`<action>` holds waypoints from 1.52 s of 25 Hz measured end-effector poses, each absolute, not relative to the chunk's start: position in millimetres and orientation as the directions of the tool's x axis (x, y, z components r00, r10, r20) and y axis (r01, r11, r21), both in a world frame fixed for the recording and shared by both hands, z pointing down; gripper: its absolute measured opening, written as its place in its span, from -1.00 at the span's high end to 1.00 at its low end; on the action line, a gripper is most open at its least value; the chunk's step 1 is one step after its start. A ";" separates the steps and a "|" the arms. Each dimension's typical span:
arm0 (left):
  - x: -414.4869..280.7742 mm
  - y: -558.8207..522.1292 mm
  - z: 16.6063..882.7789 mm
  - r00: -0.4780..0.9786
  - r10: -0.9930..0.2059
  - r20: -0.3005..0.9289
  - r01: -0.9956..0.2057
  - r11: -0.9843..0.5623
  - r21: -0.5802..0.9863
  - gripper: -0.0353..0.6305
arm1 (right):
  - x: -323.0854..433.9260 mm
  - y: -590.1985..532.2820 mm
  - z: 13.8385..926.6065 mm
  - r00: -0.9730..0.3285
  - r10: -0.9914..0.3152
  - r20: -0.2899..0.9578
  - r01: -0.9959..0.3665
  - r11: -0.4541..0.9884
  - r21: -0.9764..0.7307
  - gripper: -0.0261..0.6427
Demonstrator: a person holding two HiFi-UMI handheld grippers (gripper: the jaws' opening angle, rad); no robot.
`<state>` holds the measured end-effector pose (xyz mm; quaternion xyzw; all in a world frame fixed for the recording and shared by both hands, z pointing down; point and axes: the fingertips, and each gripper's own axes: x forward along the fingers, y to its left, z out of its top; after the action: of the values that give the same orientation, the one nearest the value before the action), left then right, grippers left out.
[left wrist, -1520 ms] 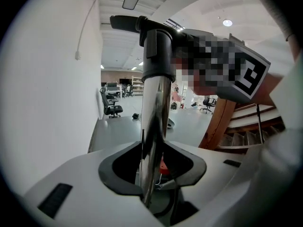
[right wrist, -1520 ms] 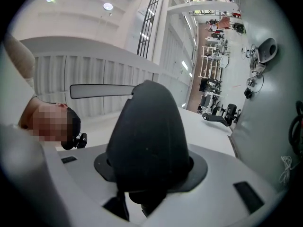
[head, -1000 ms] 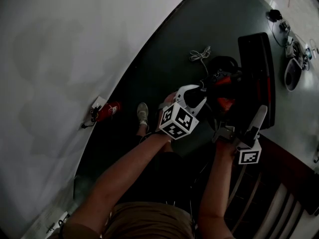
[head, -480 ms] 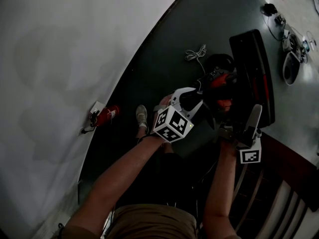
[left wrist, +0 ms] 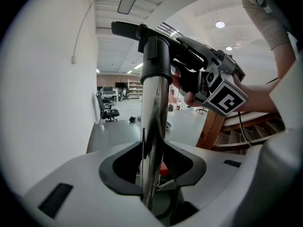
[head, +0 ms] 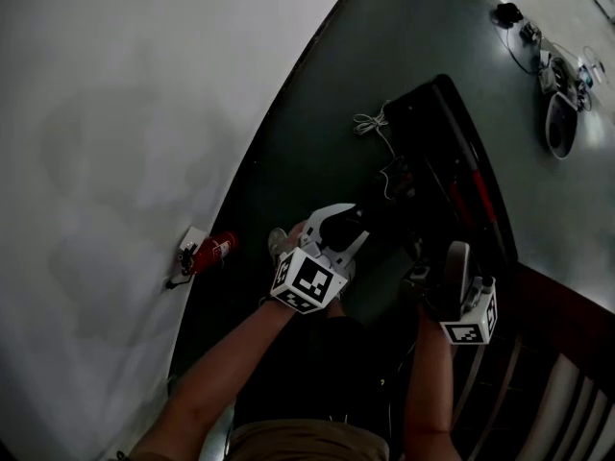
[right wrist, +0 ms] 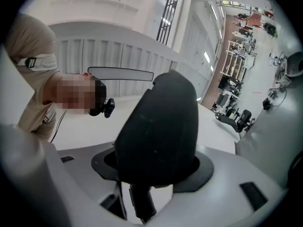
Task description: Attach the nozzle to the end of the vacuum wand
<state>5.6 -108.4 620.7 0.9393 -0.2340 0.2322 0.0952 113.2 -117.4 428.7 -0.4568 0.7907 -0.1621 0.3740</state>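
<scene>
Left gripper: the left gripper [left wrist: 152,171] is pinching the shiny metal wand [left wrist: 154,126] between its jaws, low down on the tube.
Wand: it is standing almost straight up out of the left gripper, as seen in the left gripper view.
Nozzle: the black nozzle [left wrist: 154,56] is sitting on the top end of the wand. A flat black piece is sticking out from it to the left.
Right gripper: the right gripper [right wrist: 151,171] is reaching around a big, round, black part of the nozzle. Its jaws have just been opening and are standing spread wide, with the black part sitting between them.
Marker cube: in the left gripper view, the right gripper's marker cube [left wrist: 227,96] is showing just to the right of the nozzle.
Both grippers: in the head view they are hanging near each other above the dark floor [head: 317,113].
Floor things: a red fire extinguisher [head: 209,253] is lying by the white wall [head: 144,113]. A white cable [head: 368,123] is lying in a small bundle. A long black thing [head: 461,171] with a red stripe is lying just past the grippers.
Stairs: wooden stairs [head: 557,353] are showing at the lower right of the head view.
</scene>
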 end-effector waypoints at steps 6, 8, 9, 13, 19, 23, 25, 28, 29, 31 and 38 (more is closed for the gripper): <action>-11.1 -103.8 622.0 0.769 -0.435 0.469 -0.518 -0.854 0.057 0.43 | 91.2 -107.3 440.1 -0.351 -0.822 -0.449 -0.592 0.566 -0.574 0.18; -10.2 -103.8 622.1 0.768 -0.440 0.465 -0.520 -0.853 0.052 0.43 | 91.1 -107.3 440.3 -0.359 -0.818 -0.450 -0.592 0.572 -0.568 0.17; -9.9 -103.9 622.5 0.768 -0.441 0.465 -0.520 -0.853 0.050 0.43 | 90.6 -106.9 440.8 -0.362 -0.817 -0.448 -0.595 0.573 -0.564 0.16; -9.4 -103.7 623.8 0.768 -0.443 0.463 -0.520 -0.853 0.048 0.43 | 81.6 -105.2 444.6 -0.390 -0.822 -0.414 -0.640 0.566 -0.521 0.11; -9.7 -95.7 623.9 0.781 -0.427 0.455 -0.498 -0.866 0.044 0.43 | 74.4 -112.9 451.0 -0.314 -0.853 -0.417 -0.606 0.518 -0.604 0.10; -8.0 -90.1 628.0 0.782 -0.431 0.450 -0.500 -0.865 0.039 0.43 | 82.2 -116.0 460.2 -0.278 -0.858 -0.432 -0.540 0.512 -0.668 0.10; -7.9 -90.6 624.6 0.783 -0.429 0.451 -0.497 -0.867 0.039 0.43 | 81.5 -116.8 457.1 -0.301 -0.853 -0.427 -0.537 0.522 -0.663 0.11; -8.7 -93.9 620.7 0.788 -0.419 0.451 -0.487 -0.872 0.042 0.43 | 77.1 -116.7 453.0 -0.344 -0.848 -0.404 -0.582 0.530 -0.617 0.12; -9.2 -96.1 620.3 0.789 -0.418 0.451 -0.488 -0.872 0.045 0.43 | 75.2 -116.1 451.6 -0.351 -0.849 -0.395 -0.608 0.527 -0.594 0.12; -9.5 -102.9 620.5 0.788 -0.420 0.450 -0.495 -0.867 0.055 0.43 | 71.7 -115.3 448.9 -0.350 -0.855 -0.383 -0.658 0.516 -0.548 0.12; -7.5 -119.6 619.1 0.781 -0.428 0.454 -0.512 -0.856 0.074 0.43 | 67.4 -116.0 445.6 -0.313 -0.875 -0.370 -0.702 0.476 -0.530 0.17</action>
<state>-7.5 -119.6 619.1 0.9387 -0.2504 0.2161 0.0972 67.4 -116.0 445.6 -0.4936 0.7987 -0.1363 0.3160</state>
